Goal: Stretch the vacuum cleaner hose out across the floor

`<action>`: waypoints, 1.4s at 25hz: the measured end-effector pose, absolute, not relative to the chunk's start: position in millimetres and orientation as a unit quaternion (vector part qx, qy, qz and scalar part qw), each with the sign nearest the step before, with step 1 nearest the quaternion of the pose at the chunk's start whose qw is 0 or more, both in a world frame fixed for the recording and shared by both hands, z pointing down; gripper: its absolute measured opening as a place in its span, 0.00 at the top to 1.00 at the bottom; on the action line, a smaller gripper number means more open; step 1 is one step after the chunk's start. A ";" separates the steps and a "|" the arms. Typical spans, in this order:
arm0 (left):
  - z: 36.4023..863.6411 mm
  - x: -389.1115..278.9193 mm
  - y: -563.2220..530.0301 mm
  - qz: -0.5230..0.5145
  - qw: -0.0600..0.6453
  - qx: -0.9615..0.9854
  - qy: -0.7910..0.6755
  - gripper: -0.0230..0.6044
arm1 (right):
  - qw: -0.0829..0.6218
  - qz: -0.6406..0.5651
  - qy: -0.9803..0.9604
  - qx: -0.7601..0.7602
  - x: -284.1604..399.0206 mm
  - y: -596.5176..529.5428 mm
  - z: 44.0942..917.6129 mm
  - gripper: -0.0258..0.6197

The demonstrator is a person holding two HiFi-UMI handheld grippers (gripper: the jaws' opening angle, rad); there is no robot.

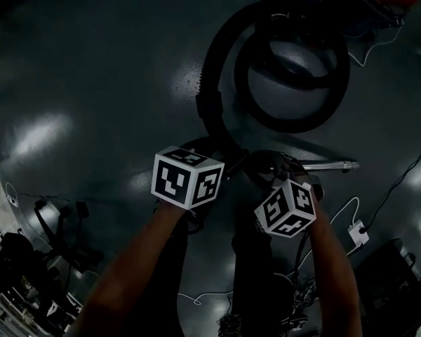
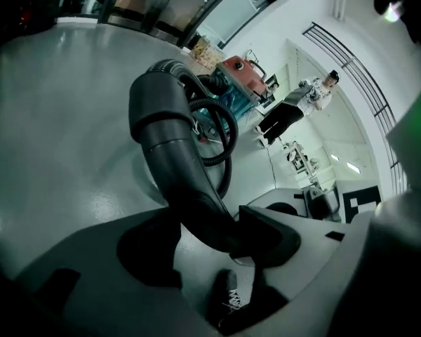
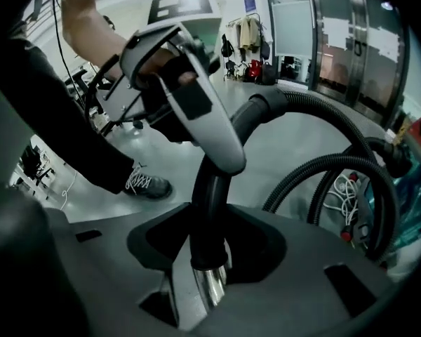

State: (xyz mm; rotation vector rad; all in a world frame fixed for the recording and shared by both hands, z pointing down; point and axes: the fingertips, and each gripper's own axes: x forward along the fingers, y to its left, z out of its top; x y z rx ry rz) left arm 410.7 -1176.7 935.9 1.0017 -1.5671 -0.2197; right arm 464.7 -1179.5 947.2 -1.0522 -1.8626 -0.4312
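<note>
Both forearms reach forward and down, side by side. The left forearm (image 1: pixel 137 272) and right forearm (image 1: pixel 333 258) are bare, and the two hands sit close together. Each hand carries its gripper tilted steeply towards the floor, with the left cube (image 1: pixel 188 177) a little higher and further left than the right cube (image 1: pixel 286 208).

The left gripper (image 2: pixel 207 248) has its jaws standing wide. The hose (image 3: pixel 214 209) runs between them and leans on one pad, with a gap showing at the other. The right gripper (image 3: pixel 210 248) has its jaws pressed on the hose from both sides. The left hand (image 3: pixel 161 62) is wrapped round its gripper's handle.
</note>
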 end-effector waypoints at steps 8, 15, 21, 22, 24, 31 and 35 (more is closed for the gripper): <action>829.4 396.2 -1191.6 -0.136 0.560 0.444 -0.686 0.59 | 0.446 -0.174 -0.775 -0.413 462.9 -1176.9 840.4 0.72; 715.8 385.7 -1215.3 -0.144 0.517 0.480 -0.694 0.68 | 0.424 -0.113 -0.811 -0.386 458.9 -1177.7 739.3 0.72; 609.6 383.2 -1225.3 -0.068 0.466 0.534 -0.702 0.72 | 0.416 -0.079 -0.833 -0.357 467.8 -1195.5 630.8 0.72; 592.5 387.4 -1225.1 -0.036 0.455 0.548 -0.701 0.72 | 0.415 -0.074 -0.838 -0.347 470.4 -1201.3 610.0 0.72; 556.3 397.1 -1223.4 0.031 0.431 0.580 -0.691 0.72 | 0.408 -0.062 -0.851 -0.326 475.8 -1213.8 565.1 0.72; 439.0 419.6 -1191.9 0.189 0.370 0.696 -0.585 0.72 | 0.344 -0.070 -0.907 -0.231 468.5 -1234.0 384.1 0.72; 386.2 422.8 -1165.6 0.257 0.330 0.751 -0.510 0.72 | 0.310 -0.103 -0.921 -0.213 439.0 -1205.1 287.5 0.65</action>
